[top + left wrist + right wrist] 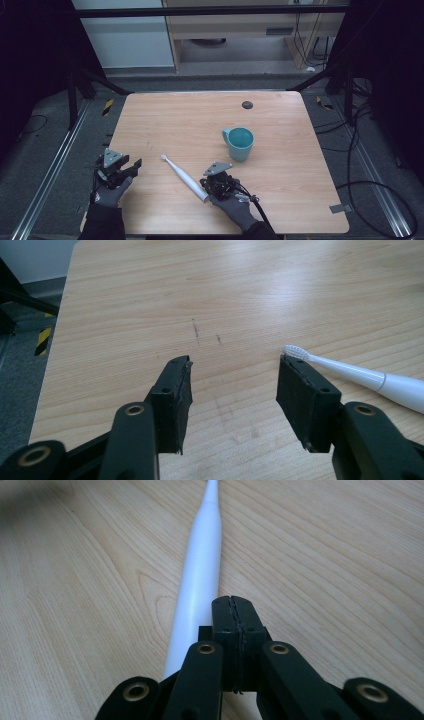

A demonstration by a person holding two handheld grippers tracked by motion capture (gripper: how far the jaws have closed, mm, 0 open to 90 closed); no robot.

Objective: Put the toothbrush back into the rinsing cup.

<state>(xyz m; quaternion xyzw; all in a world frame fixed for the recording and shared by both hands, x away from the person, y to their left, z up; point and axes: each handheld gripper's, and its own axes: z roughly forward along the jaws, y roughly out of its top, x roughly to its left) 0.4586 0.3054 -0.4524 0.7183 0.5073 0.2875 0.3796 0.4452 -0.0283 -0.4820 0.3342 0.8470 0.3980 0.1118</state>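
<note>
A white electric toothbrush (182, 176) lies diagonally on the wooden table (200, 115), brush head toward the far left. My right gripper (207, 187) is at its thick handle end. In the right gripper view the jaws (232, 602) are pressed together with nothing between them, just over the right side of the handle (200, 570). My left gripper (134, 166) rests at the table's near left, open and empty. In the left gripper view (232, 375) the bristle head (295, 351) lies just past its right fingertip. A teal mug (240, 143) stands upright right of centre.
A small dark round spot (247, 104) sits near the table's far edge. Black frame bars and cables run along the floor on both sides of the table. Faint scuff marks (196, 329) show on the wood ahead of the left gripper.
</note>
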